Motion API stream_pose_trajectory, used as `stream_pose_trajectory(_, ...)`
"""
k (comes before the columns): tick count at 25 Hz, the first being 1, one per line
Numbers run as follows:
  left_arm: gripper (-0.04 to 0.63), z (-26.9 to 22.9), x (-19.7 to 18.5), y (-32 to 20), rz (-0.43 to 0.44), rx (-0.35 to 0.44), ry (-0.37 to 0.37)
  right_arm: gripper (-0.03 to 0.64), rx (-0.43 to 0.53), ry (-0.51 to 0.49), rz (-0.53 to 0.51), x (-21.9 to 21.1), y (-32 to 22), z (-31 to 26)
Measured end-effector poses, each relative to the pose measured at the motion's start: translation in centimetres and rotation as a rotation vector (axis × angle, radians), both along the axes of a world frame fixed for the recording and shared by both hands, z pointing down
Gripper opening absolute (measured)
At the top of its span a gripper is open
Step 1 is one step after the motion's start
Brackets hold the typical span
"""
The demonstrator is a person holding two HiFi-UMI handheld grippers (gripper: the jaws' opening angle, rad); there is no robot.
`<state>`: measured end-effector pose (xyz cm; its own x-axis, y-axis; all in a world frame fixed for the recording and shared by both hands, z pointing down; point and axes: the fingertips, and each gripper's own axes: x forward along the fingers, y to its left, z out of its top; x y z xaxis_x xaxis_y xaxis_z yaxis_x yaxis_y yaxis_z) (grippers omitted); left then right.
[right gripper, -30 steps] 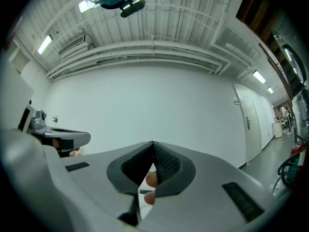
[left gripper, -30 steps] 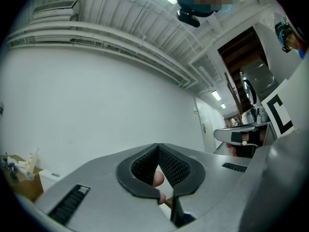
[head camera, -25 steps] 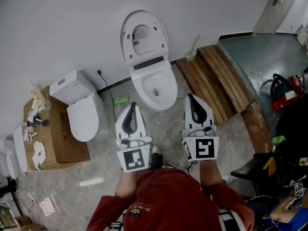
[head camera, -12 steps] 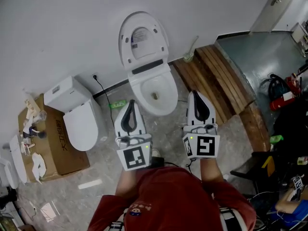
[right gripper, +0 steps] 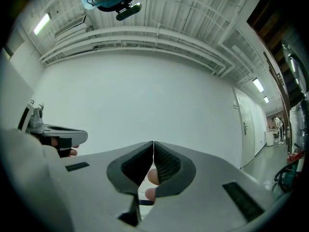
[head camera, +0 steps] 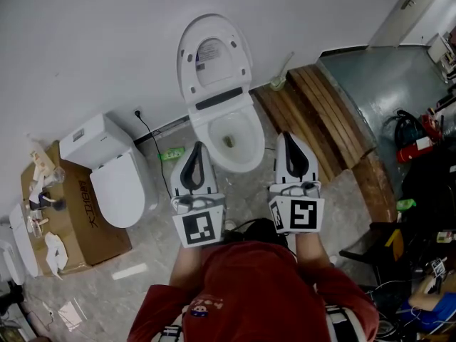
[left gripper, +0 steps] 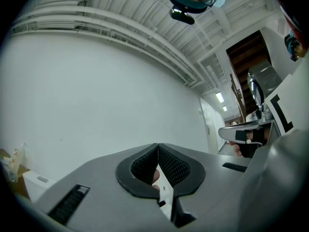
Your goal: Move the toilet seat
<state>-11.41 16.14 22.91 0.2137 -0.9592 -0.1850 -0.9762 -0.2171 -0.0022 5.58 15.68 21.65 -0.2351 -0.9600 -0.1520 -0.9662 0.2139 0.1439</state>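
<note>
The white toilet (head camera: 229, 140) stands against the wall, with its seat and lid (head camera: 214, 52) raised upright against that wall. In the head view my left gripper (head camera: 197, 147) is shut and empty, its tip just left of the bowl's front. My right gripper (head camera: 288, 137) is also shut and empty, just right of the bowl. Neither touches the toilet. The left gripper view shows the left gripper (left gripper: 158, 146) with jaws closed tip to tip, facing only white wall and ceiling. The right gripper view shows the right gripper (right gripper: 153, 142) the same way.
A second toilet (head camera: 117, 178) with its lid down stands at the left, beside a cardboard box (head camera: 85, 216) carrying small items. Wooden planks (head camera: 324, 116) lie right of the bowl, with a grey metal platform (head camera: 381, 84) behind them. A small green item (head camera: 173, 152) lies on the floor.
Both grippers have moved forward, closer to the toilet bowl, and now flank its front. Both stayed shut.
</note>
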Motion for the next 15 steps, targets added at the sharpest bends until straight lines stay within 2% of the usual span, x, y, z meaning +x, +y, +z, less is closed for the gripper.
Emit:
stream_pose_trajectory(10, 0.012, 0.1, -0.4, -2.8, -0.017, 0.004, -0.002, 0.014, 0.008, -0.026, -0.006, 0.0, -2.8, 0.5)
stream_pose_trajectory(15, 0.012, 0.4, 0.1, -5.8, -0.050, -0.021, -0.070, 0.014, 0.001, -0.031, -0.025, 1.0, -5.5, 0.6)
